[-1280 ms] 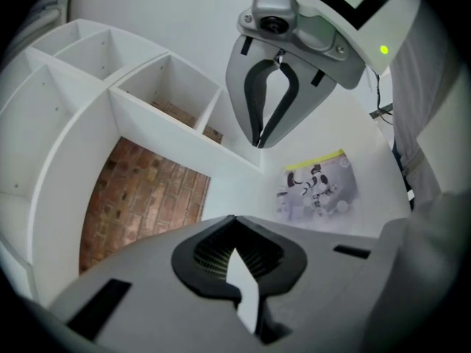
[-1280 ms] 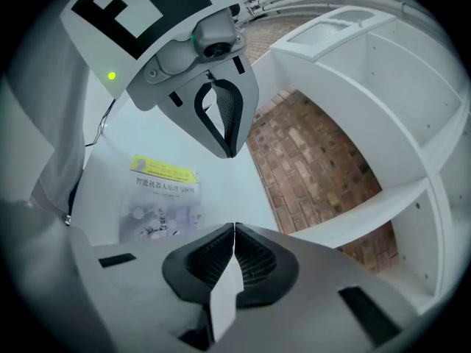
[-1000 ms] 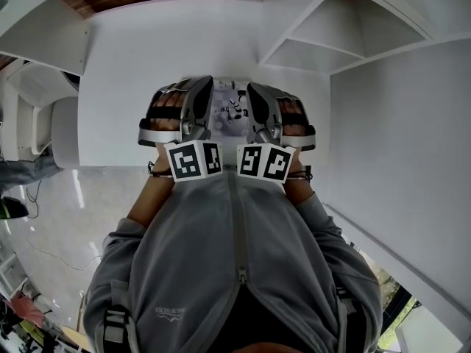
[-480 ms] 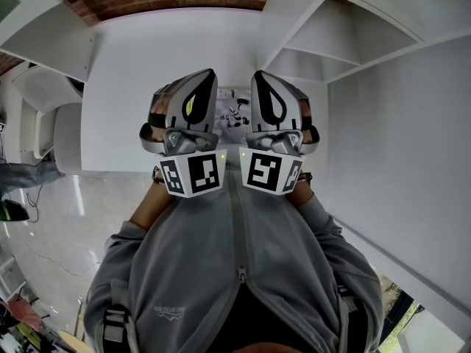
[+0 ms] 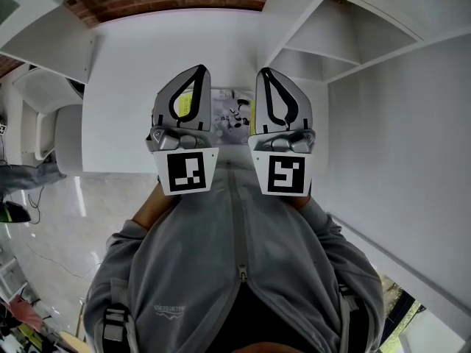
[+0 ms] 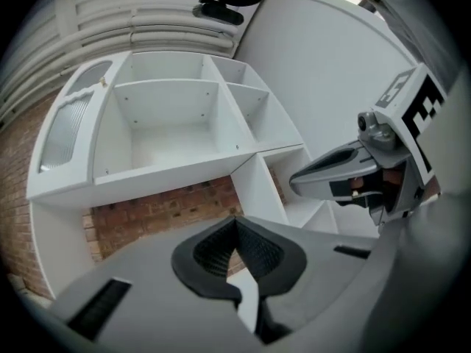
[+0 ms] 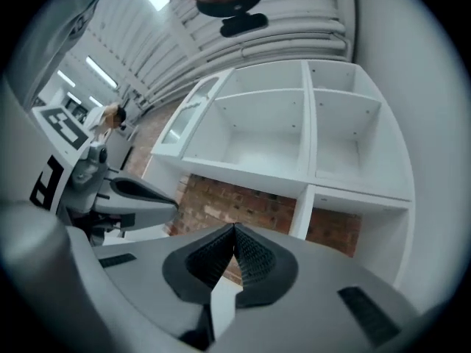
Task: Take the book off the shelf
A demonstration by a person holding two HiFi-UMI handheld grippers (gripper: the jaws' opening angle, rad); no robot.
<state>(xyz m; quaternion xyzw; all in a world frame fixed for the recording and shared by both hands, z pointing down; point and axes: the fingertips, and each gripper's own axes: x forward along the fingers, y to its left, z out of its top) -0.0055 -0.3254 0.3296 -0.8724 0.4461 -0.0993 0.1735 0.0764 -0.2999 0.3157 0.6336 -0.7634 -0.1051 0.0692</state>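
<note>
White surface [image 5: 125, 72] bears a picture book [image 5: 230, 113]; left tongs [image 5: 197, 70] and right tongs [image 5: 263, 72], clenched empty, flank it: set down, or awaiting grasp.

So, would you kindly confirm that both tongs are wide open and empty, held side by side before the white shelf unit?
Not quite: the left tongs and right tongs are shut, tips together, as each gripper view shows. They are indeed empty and side by side before the white shelf unit.

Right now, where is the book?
In the head view, the book lies on the white surface at centre, between the left gripper and the right gripper, its edges hidden behind them.
</note>
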